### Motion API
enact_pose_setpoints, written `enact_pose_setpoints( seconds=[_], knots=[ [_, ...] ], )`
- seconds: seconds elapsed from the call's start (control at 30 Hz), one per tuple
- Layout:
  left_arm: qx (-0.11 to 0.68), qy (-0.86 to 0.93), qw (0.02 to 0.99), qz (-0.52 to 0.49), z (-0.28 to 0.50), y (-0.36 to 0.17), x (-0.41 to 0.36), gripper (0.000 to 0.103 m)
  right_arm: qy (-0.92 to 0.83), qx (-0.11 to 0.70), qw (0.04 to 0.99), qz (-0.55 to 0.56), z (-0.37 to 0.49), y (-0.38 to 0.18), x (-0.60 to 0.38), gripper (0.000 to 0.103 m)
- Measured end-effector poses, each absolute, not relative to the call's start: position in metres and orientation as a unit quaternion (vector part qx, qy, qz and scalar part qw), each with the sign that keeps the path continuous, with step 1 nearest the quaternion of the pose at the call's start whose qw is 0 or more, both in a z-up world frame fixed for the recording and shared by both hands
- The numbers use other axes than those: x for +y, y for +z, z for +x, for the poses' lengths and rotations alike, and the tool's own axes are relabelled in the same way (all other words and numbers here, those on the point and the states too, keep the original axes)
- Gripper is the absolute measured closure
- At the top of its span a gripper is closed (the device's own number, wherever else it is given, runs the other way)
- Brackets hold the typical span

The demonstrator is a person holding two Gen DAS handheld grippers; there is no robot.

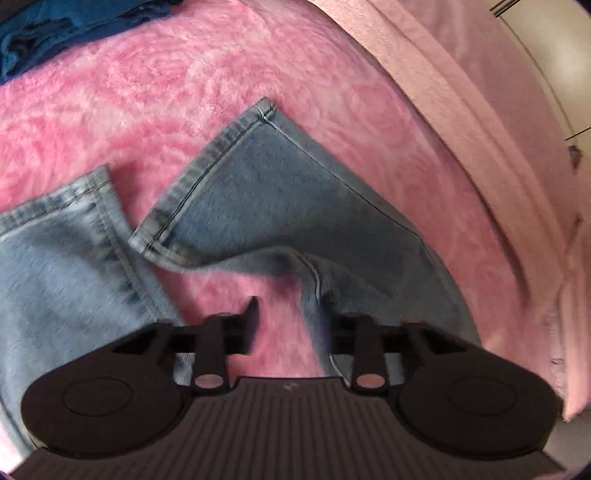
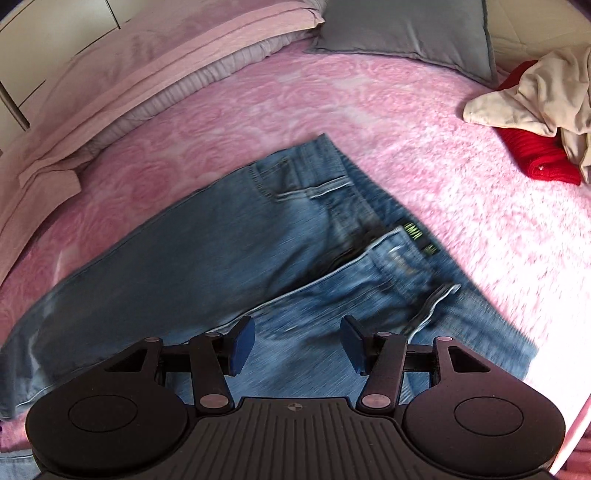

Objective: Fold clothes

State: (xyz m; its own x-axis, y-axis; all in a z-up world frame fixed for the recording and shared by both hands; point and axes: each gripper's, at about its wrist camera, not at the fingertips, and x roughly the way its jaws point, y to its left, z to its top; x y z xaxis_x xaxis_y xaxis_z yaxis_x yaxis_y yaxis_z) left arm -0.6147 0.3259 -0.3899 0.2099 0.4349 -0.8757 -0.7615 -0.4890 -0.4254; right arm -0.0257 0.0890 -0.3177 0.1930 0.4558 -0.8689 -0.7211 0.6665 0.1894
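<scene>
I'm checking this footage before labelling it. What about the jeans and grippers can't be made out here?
- Left wrist view: the left gripper's right fingertip is lost in blur against the jeans leg, so contact is unclear.
- Right wrist view: the waistband label is too smeared to read.
- Right wrist view: the jeans hems are cut off by the frame edge and the right gripper body.

Jeans and loose clothes on a pink bed

The bed [image 2: 229,110], covered in a fluffy rose-patterned pink blanket, carries blue jeans [image 2: 229,258] spread flat mid-bed, their leg hems [image 1: 229,173] apart. A pink pillow [image 2: 122,66] and a grey pillow [image 2: 406,33] sit along one edge. Near a corner lies a red knit [image 2: 532,155] under a cream garment [image 2: 539,96]; a dark blue garment [image 1: 55,29] lies elsewhere.
</scene>
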Motion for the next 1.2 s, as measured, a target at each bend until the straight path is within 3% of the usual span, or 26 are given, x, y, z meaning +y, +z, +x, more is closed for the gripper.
enact_pose_setpoints(
  seconds=[0.1, 0.13, 0.17, 0.23, 0.3, 0.33, 0.37, 0.4, 0.43, 0.63, 0.7, 0.77, 0.87, 1.03, 1.2],
  knots=[
    [0.091, 0.627, 0.486, -0.602, -0.637, -0.383, 0.313, 0.053, 0.384, 0.511, 0.758, -0.128, -0.045, -0.317, 0.093, 0.048],
    [0.076, 0.635, 0.48, -0.601, -0.645, -0.385, 0.313, 0.042, 0.384, 0.514, 0.757, -0.127, -0.051, -0.317, 0.095, 0.048],
    [0.067, 0.64, 0.472, -0.603, -0.652, -0.389, 0.315, 0.037, 0.384, 0.515, 0.755, -0.13, -0.056, -0.318, 0.097, 0.048],
    [0.061, 0.631, 0.449, -0.63, -0.662, -0.408, 0.326, 0.037, 0.386, 0.515, 0.752, -0.139, -0.068, -0.321, 0.102, 0.048],
    [0.073, 0.628, 0.434, -0.642, -0.664, -0.42, 0.336, 0.038, 0.385, 0.517, 0.75, -0.149, -0.077, -0.324, 0.107, 0.048],
    [0.088, 0.633, 0.435, -0.634, -0.662, -0.419, 0.34, 0.044, 0.384, 0.518, 0.749, -0.151, -0.081, -0.325, 0.109, 0.048],
    [0.102, 0.638, 0.436, -0.626, -0.661, -0.418, 0.345, 0.077, 0.384, 0.518, 0.749, -0.153, -0.085, -0.326, 0.111, 0.048],
    [0.114, 0.638, 0.452, -0.613, -0.661, -0.414, 0.351, 0.09, 0.385, 0.516, 0.749, -0.155, -0.088, -0.325, 0.112, 0.048],
    [0.123, 0.633, 0.482, -0.593, -0.661, -0.408, 0.36, 0.094, 0.386, 0.513, 0.75, -0.157, -0.09, -0.324, 0.114, 0.048],
    [0.148, 0.644, 0.666, -0.346, -0.645, -0.325, 0.396, 0.094, 0.397, 0.492, 0.757, -0.165, -0.095, -0.312, 0.12, 0.048],
    [0.202, 0.65, 0.678, -0.278, -0.633, -0.331, 0.403, 0.09, 0.399, 0.492, 0.756, -0.162, -0.093, -0.312, 0.118, 0.048],
    [0.281, 0.658, 0.659, -0.233, -0.622, -0.354, 0.41, 0.073, 0.401, 0.496, 0.754, -0.158, -0.09, -0.315, 0.115, 0.048],
    [0.37, 0.691, 0.563, -0.264, -0.625, -0.398, 0.41, 0.077, 0.4, 0.511, 0.746, -0.152, -0.083, -0.321, 0.1, 0.048],
    [0.272, 0.714, 0.528, -0.37, -0.654, -0.384, 0.335, 0.077, 0.385, 0.529, 0.744, -0.133, -0.06, -0.324, 0.056, 0.048],
    [0.268, 0.715, 0.489, -0.422, -0.661, -0.371, 0.249, 0.076, 0.308, 0.565, 0.763, -0.058, -0.005, -0.326, -0.027, 0.048]
  ],
)
